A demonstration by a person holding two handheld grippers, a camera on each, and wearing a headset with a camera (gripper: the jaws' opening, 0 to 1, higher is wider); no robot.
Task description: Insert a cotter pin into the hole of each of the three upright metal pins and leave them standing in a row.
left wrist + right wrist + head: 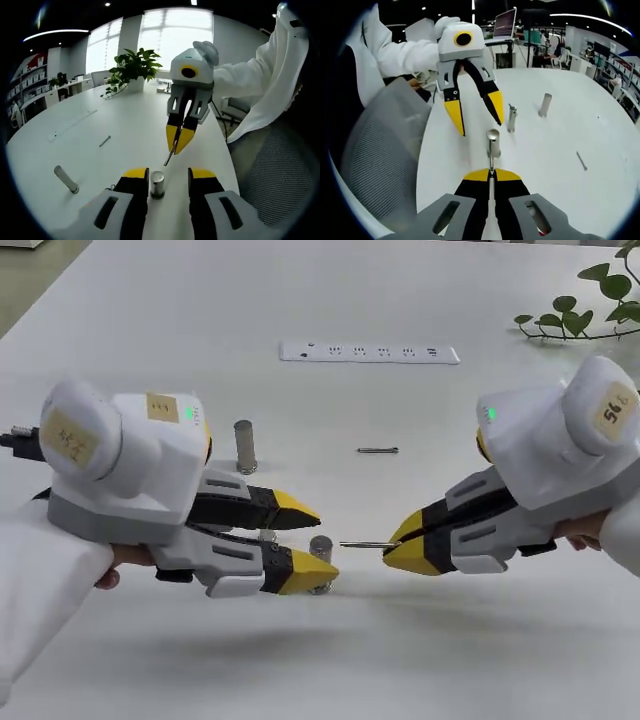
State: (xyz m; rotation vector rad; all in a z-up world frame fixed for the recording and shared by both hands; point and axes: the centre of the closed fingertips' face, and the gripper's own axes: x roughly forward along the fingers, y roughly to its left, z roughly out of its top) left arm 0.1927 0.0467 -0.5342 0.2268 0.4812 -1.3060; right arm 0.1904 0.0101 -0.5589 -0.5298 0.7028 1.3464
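One of the three metal pins, the middle pin (512,119), seems to carry a cotter already, though it is small to judge; the near pin (320,547), a stubby grey cylinder, stands between the left gripper's (327,540) parted jaws; the right gripper (395,543) is clamped on a cotter pin (362,544) pointed at its side, just short; the far pin (244,446) looks bare, a spare cotter pin (378,450) lying on the table (200,300).

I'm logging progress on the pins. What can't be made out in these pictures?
- Head view: the middle metal pin is mostly hidden behind the left claw.
- All views: the hole in the near metal pin is too small to see, so it is unclear whether the cotter pin in the right claw has entered it.
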